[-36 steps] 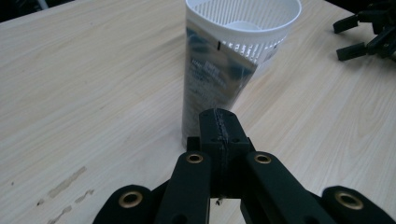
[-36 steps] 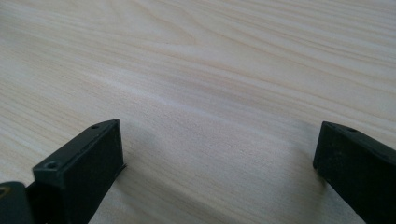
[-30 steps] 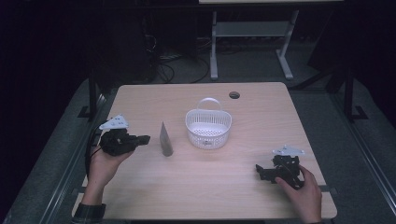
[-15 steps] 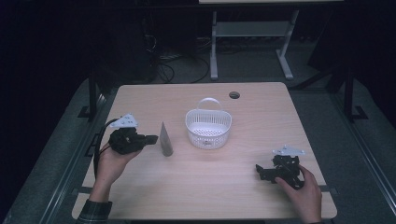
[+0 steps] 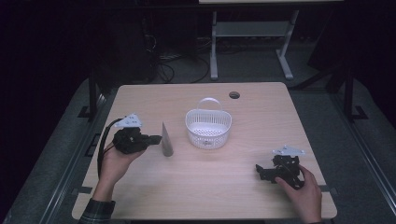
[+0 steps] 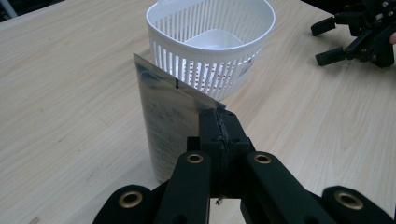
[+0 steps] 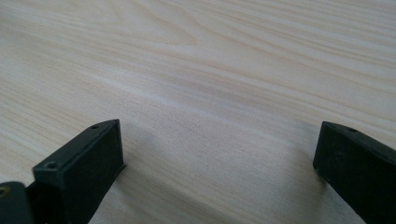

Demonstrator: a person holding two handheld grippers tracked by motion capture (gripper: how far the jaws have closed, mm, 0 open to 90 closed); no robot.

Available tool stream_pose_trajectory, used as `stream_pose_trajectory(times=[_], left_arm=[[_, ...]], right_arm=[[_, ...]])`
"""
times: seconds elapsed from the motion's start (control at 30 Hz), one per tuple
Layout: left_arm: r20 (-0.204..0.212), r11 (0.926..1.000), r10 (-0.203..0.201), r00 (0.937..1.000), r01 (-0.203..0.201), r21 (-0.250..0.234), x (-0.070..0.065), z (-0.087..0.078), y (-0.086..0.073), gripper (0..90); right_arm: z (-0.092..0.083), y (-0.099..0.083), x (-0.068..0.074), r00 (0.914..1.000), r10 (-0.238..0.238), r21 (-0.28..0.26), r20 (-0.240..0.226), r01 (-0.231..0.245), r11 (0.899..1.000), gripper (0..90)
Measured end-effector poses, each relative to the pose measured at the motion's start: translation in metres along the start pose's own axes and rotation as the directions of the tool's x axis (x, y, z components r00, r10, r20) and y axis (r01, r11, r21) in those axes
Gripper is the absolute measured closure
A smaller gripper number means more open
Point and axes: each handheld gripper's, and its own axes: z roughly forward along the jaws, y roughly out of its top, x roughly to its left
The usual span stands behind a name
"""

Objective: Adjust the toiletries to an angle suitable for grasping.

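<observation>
A silver foil pouch [image 5: 166,140] stands upright on the wooden table [image 5: 219,196], left of a white slotted basket [image 5: 208,128]. My left gripper [image 5: 158,138] reaches level from the left, and its jaws are shut on the pouch's near edge. In the left gripper view the jaws [image 6: 219,126] press together at the pouch's [image 6: 163,126] upper right corner, with the basket [image 6: 210,18] just behind. My right gripper [image 5: 259,171] rests low at the front right of the table, open. Bare wood lies between its jaws [image 7: 219,154].
The basket has a handle and looks empty. A round cable hole [image 5: 234,95] sits near the table's far edge. Beyond the table are a dark floor, cables and a white stand's legs [image 5: 214,56].
My left gripper has moved a little to the right, up to the pouch's edge. The pouch, the basket and my right gripper have stayed in place.
</observation>
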Motion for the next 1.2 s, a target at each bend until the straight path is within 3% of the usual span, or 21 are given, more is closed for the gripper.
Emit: stream_pose_trajectory(times=[0.7,1.0,1.2], left_arm=[[0.029,0.9997,0.023,0.9993,-0.023,0.011,-0.009,0.017,0.01,89.6],[0.029,0.9997,0.021,0.9994,-0.021,0.015,-0.01,0.013,0.009,89.4],[0.007,0.9997,-0.001,1.0,0.001,0.023,-0.009,0.006,0.006,75.5]], right_arm=[[0.0,0.0,0.0,1.0,0.0,0.0,0.0,0.0,1.0,1.0],[0.0,0.0,0.0,1.0,0.0,0.0,0.0,0.0,1.0,1.0],[0.0,0.0,0.0,1.0,0.0,0.0,0.0,0.0,1.0,1.0]])
